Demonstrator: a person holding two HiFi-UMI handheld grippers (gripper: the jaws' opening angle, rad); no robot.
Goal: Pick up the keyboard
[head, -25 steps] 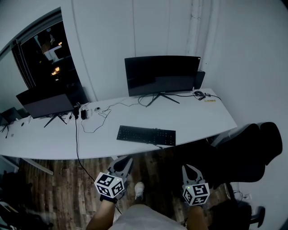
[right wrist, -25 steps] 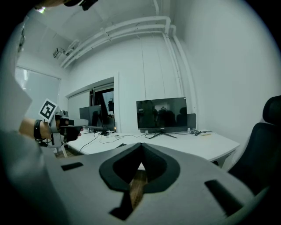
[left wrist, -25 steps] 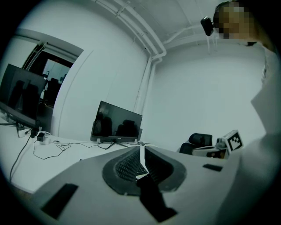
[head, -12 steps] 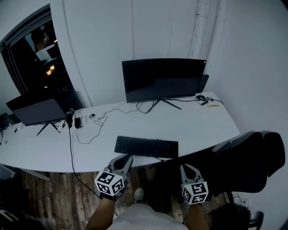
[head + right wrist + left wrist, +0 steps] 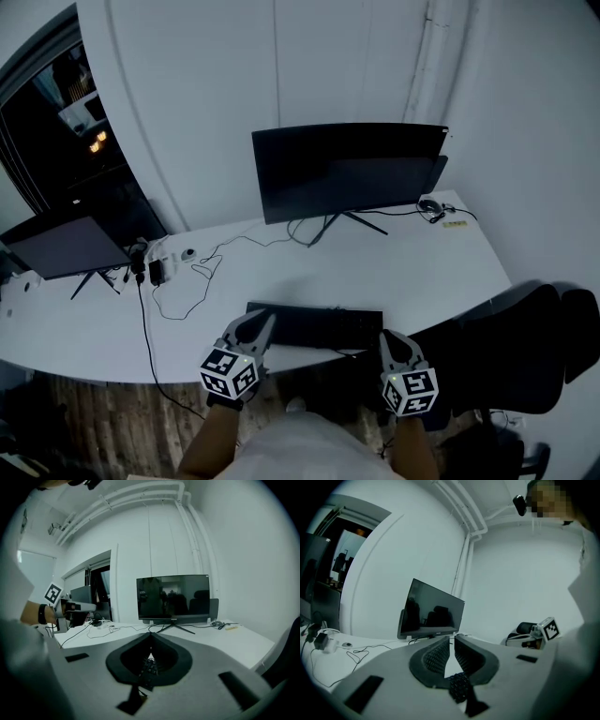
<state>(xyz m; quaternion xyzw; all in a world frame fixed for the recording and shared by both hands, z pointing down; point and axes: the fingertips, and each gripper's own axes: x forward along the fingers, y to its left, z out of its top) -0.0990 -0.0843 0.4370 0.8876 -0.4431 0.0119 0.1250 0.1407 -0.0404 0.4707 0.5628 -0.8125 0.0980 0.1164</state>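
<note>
The head camera looks steeply down from above the person (image 5: pixel 291 452) onto the table (image 5: pixel 412 272), with the monitor (image 5: pixel 347 169) at 12 o'clock, the left tongs (image 5: pixel 265 321) at 7 and the right tongs (image 5: pixel 389 337) at 5. Each tongs camera rides close behind its own jaws, facing almost level across the table to that same monitor. The left one catches the right tongs at 3 o'clock, the right one the left at 9.

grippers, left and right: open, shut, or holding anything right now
Left gripper: shut, nothing between its jaws.
Right gripper: shut, nothing between its jaws.
</note>
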